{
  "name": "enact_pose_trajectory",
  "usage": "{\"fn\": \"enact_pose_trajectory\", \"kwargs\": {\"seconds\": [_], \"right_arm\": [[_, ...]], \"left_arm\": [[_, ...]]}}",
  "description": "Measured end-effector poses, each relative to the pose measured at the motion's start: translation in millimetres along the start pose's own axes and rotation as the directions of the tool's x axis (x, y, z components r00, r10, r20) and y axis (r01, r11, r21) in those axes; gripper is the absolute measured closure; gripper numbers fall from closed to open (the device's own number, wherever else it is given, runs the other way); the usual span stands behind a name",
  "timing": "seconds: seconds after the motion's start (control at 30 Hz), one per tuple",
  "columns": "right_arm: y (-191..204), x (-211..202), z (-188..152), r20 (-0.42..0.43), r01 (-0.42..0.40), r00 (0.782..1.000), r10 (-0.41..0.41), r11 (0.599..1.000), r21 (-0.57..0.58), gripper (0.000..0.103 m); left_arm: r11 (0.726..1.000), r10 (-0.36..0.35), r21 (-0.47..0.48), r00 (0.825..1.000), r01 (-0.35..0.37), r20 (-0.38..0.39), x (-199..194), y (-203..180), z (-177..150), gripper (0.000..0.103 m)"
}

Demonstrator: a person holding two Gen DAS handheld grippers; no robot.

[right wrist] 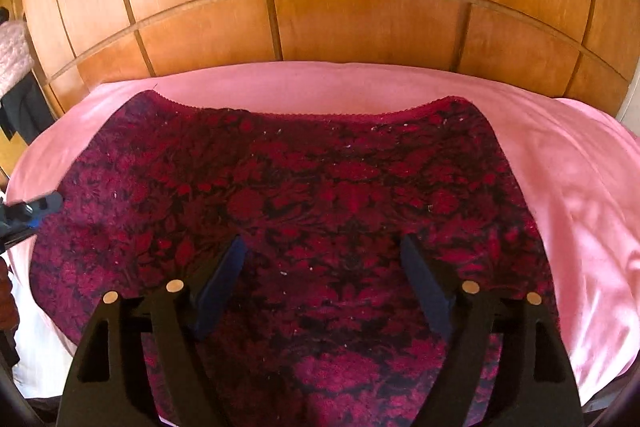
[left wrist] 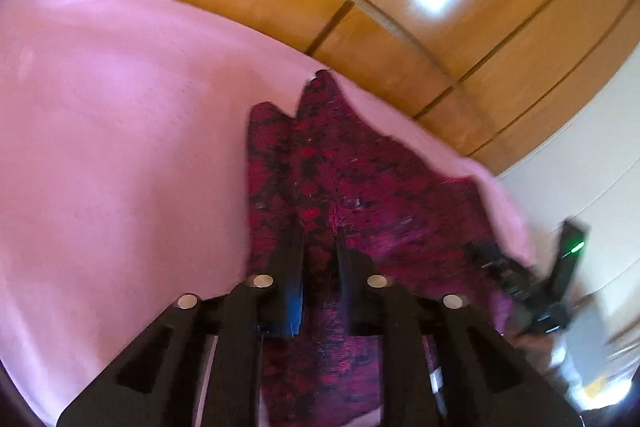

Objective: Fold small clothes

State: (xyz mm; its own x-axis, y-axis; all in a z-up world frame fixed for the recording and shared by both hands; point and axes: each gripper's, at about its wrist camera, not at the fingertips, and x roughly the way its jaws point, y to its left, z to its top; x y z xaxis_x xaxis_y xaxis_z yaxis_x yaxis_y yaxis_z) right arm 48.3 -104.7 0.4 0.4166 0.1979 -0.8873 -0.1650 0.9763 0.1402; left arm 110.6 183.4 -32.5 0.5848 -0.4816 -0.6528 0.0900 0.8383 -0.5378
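A dark red and black floral garment [right wrist: 320,195] lies spread on a pink sheet [right wrist: 580,187]. My right gripper [right wrist: 322,251] hovers over its near middle with the jaws wide apart and nothing between them. My left gripper [left wrist: 318,239] has its jaws close together on the garment [left wrist: 360,179] at its edge, with cloth showing in the narrow gap. The left gripper also shows at the left edge of the right wrist view [right wrist: 36,209], at the garment's left side. The right gripper shows blurred at the right of the left wrist view [left wrist: 532,275].
A wooden panelled wall [right wrist: 360,19] stands right behind the pink-covered surface. Pale and dark clothes [right wrist: 16,75] hang at the far left. A white wall [left wrist: 592,147] lies to the right in the left wrist view.
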Motion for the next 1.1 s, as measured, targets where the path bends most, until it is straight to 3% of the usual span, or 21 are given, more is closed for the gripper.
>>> {"fn": "enact_pose_trajectory", "kwargs": {"seconds": [0.07, 0.2, 0.23, 0.33, 0.37, 0.5, 0.67, 0.7, 0.73, 0.87, 0.97, 1.0, 1.1], "right_arm": [[-1, 1, -4, -0.008, -0.017, 1.000, 0.017, 1.000, -0.004, 0.023], [0, 6, -11, -0.010, -0.020, 1.000, 0.020, 0.999, -0.025, 0.021], [1, 7, -9, -0.010, -0.015, 1.000, 0.015, 1.000, -0.024, 0.020], [-2, 8, -7, -0.011, -0.023, 1.000, 0.023, 1.000, -0.005, 0.019], [-3, 8, -8, -0.009, -0.024, 1.000, 0.024, 1.000, -0.004, 0.019], [-3, 7, -9, 0.004, -0.016, 1.000, 0.016, 1.000, -0.007, 0.019], [0, 8, -10, 0.013, -0.013, 1.000, 0.013, 1.000, -0.009, 0.019], [0, 8, -11, 0.013, -0.013, 1.000, 0.013, 1.000, -0.008, 0.019], [1, 9, -11, 0.014, -0.012, 1.000, 0.012, 1.000, -0.007, 0.018], [2, 11, -11, 0.014, -0.009, 1.000, 0.009, 1.000, -0.004, 0.018], [2, 13, -11, 0.018, -0.009, 1.000, 0.009, 1.000, -0.005, 0.016], [2, 13, -11, 0.020, -0.011, 1.000, 0.011, 1.000, -0.006, 0.016], [1, 14, -12, 0.026, -0.019, 0.999, 0.019, 1.000, -0.005, 0.016]], "left_arm": [[1.000, 0.006, -0.022, 1.000, -0.006, 0.009, -8, 2, -11, 0.091], [0.995, 0.090, -0.029, 0.996, -0.090, -0.007, -2, 9, -32, 0.089], [0.995, 0.090, -0.044, 0.996, -0.090, -0.006, -2, 10, -29, 0.086], [0.990, 0.138, -0.019, 0.989, -0.137, 0.050, -9, -1, -12, 0.062], [0.990, 0.138, -0.007, 0.988, -0.137, 0.064, -10, -3, -4, 0.062], [0.990, 0.134, 0.031, 0.989, -0.136, 0.055, 3, -5, 30, 0.062], [0.993, 0.115, 0.034, 0.993, -0.114, -0.018, 37, -2, 57, 0.064], [0.993, 0.116, 0.038, 0.993, -0.115, -0.025, 43, -2, 61, 0.078], [0.992, 0.123, 0.043, 0.992, -0.121, -0.032, 48, -3, 63, 0.085], [0.951, 0.292, 0.101, 0.956, -0.292, 0.012, 68, -10, 60, 0.088], [0.934, 0.336, 0.112, 0.941, -0.340, 0.051, 71, -13, 54, 0.087], [0.925, 0.356, 0.115, 0.932, -0.363, 0.072, 66, -18, 53, 0.082], [0.903, 0.394, 0.124, 0.908, -0.411, 0.141, 45, -30, 47, 0.081]]}}
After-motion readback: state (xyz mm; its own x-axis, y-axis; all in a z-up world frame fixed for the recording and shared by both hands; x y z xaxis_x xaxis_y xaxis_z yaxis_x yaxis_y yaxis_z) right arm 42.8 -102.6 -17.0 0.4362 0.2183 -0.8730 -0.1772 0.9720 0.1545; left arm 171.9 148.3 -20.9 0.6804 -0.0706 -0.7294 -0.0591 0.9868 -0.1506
